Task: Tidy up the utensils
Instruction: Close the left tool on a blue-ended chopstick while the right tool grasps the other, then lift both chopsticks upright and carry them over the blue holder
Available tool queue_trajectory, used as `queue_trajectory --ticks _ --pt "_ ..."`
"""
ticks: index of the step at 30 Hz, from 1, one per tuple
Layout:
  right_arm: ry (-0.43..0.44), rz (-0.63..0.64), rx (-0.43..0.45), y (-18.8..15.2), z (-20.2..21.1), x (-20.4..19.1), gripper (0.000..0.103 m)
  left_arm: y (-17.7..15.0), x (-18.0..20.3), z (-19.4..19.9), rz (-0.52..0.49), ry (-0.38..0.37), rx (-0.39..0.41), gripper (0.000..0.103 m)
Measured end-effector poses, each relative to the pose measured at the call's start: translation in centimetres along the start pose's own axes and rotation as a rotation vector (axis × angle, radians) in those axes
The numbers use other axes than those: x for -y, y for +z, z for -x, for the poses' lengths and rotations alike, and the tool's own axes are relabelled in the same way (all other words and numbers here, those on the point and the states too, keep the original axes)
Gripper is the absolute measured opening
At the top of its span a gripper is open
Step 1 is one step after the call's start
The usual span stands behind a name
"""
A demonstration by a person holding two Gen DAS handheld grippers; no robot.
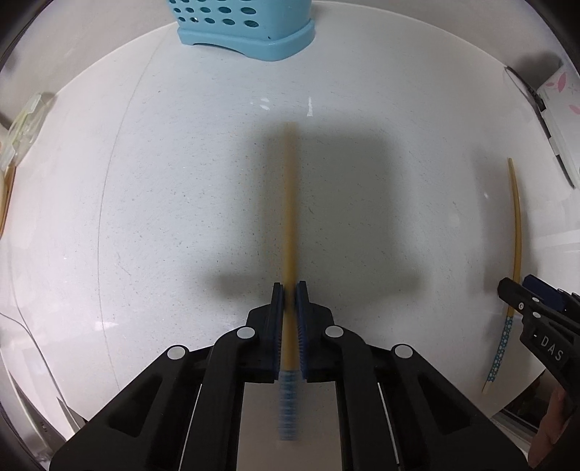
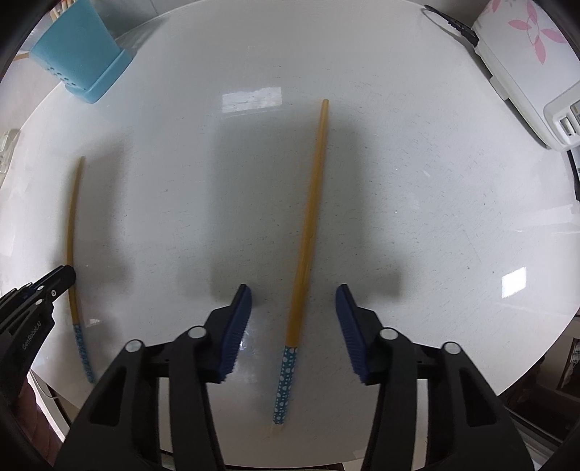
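— How far along are they?

— Barely begun. The left claw (image 1: 289, 290) is clamped on one blue-patterned wooden chopstick (image 1: 289, 203); the right claw (image 2: 293, 308) straddles the other chopstick (image 2: 308, 232), pads off it. Both lie on the white table (image 2: 435, 217).

— The perforated blue holder (image 1: 246, 25)?

— Far off, its top cropped, contents unseen.

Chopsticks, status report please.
Left gripper shut on one chopstick. Right gripper open, straddling the other chopstick. Path to holder clear.
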State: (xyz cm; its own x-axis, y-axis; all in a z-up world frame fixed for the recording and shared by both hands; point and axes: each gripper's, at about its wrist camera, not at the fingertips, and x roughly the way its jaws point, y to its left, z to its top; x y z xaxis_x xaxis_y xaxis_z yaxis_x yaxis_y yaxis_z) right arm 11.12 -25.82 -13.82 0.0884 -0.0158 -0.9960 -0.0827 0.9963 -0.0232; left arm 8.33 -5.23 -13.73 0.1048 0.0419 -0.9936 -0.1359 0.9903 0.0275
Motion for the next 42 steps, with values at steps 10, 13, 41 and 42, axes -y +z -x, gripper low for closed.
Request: queue_trajectory --ticks 10,13,41,42 --pt "0.020 0.013 0.011 0.7 0.1 -0.4 0.007 -1.1 -0.9 0.5 -0.021 -0.036 0.043 0.006" --pt "0.023 0.015 0.029 0.3 0.5 -0.4 0.007 -1.2 -1.3 0.8 -0.016 -0.049 0.060 0.006" --pt "0.070 0.018 0.385 0.5 9.1 -0.5 0.007 0.2 -2.8 10.4 -0.004 -0.117 0.399 0.006" --pt "0.071 0.018 0.391 0.5 9.1 -0.5 0.007 0.3 -2.8 10.7 -0.003 -0.113 0.407 0.006"
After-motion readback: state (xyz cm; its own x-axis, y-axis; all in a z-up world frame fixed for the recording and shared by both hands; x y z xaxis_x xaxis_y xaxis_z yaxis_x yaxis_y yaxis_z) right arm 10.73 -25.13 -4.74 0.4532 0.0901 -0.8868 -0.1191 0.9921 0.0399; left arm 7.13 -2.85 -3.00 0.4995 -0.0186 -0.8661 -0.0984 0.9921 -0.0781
